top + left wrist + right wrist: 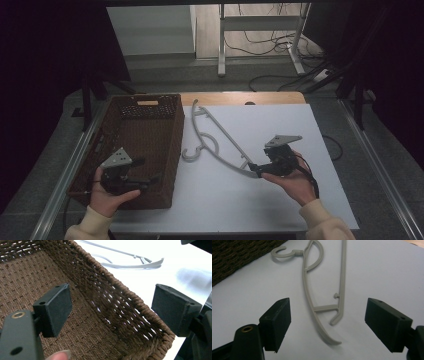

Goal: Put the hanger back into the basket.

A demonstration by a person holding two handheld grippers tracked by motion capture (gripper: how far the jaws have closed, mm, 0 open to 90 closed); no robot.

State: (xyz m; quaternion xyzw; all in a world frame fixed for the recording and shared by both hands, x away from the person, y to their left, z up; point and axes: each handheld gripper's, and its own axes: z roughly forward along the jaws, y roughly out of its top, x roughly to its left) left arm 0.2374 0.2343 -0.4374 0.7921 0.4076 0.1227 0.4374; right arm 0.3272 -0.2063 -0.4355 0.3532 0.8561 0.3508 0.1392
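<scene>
The grey hanger (220, 142) lay flat on the white desk (280, 200), just right of the brown basket (150, 150). It looked light, stiff and thin; its near end seemed easiest to take. Both the right gripper (328, 326) and the left gripper (111, 312) had fingers apart, empty.

— What was the basket (150, 130) made of?
— Brown woven cord, rough and matt.
— And the hanger (312, 290)?
— Smooth grey plastic, on a smooth white matt sheet (280, 200); the wooden table (235, 98) edge showed beyond.
</scene>
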